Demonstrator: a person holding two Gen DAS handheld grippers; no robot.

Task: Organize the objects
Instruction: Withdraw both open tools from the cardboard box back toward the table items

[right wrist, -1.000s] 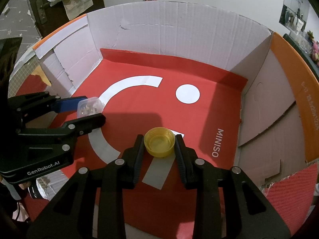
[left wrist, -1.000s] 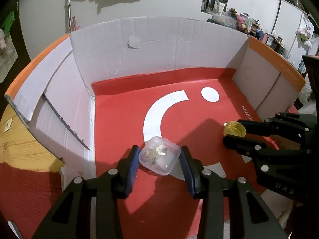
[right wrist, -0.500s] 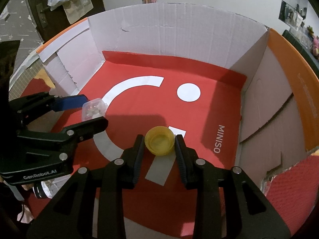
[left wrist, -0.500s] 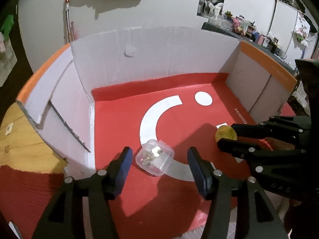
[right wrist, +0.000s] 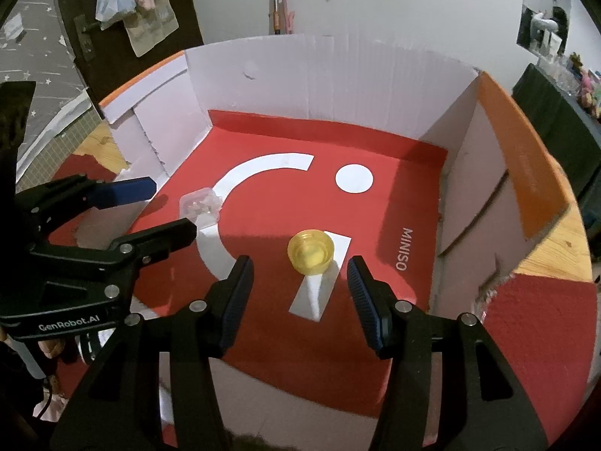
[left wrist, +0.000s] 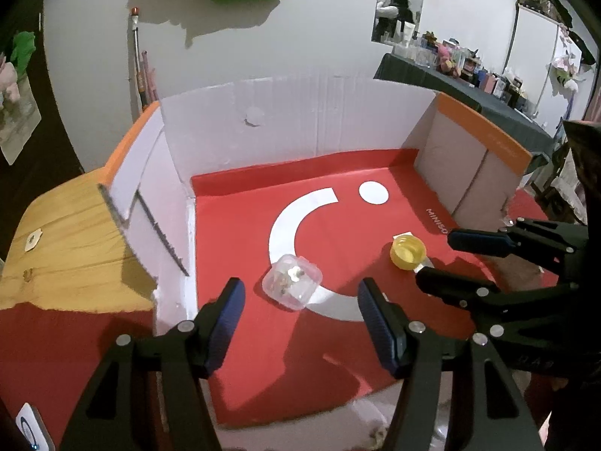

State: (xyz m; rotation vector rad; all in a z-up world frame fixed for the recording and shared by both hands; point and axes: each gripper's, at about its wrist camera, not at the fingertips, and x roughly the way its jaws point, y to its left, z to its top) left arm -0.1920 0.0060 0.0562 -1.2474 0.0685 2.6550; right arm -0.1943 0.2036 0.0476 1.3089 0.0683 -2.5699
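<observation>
- Left wrist view: the left gripper [left wrist: 298,302] hangs over the near part of a cardboard box [left wrist: 300,112] with white walls and a red printed floor. Its jaws are opening, and its blue-padded fingers [left wrist: 225,312] stand apart on either side of a small clear plastic case [left wrist: 292,282].
- The case lies on the red floor, on the white arc printed there, just ahead of the fingertips; neither pad touches it. Small pale bits show inside it.
- To the right, the right gripper [left wrist: 439,259] reaches into the box from the side, one finger blue-padded, the other black. A yellow bottle cap [left wrist: 407,251] sits open side up on the floor just in front of those fingertips, clear of them.
- The box stands on a wooden desk [left wrist: 67,244] partly covered by a red cloth [left wrist: 56,338].
- Right wrist view: the right gripper [right wrist: 300,278] has its jaws opening, released; the yellow bottle cap [right wrist: 311,251] rests on the floor on a white printed strip, just beyond the gap between the fingers [right wrist: 236,293], touching neither.
- At the left, the left gripper [right wrist: 169,206] is also spread, with the clear plastic case [right wrist: 199,205] lying on the floor between its tips, free of both.
- The word MINISO [right wrist: 403,250] is printed on the floor to the right of the cap.
</observation>
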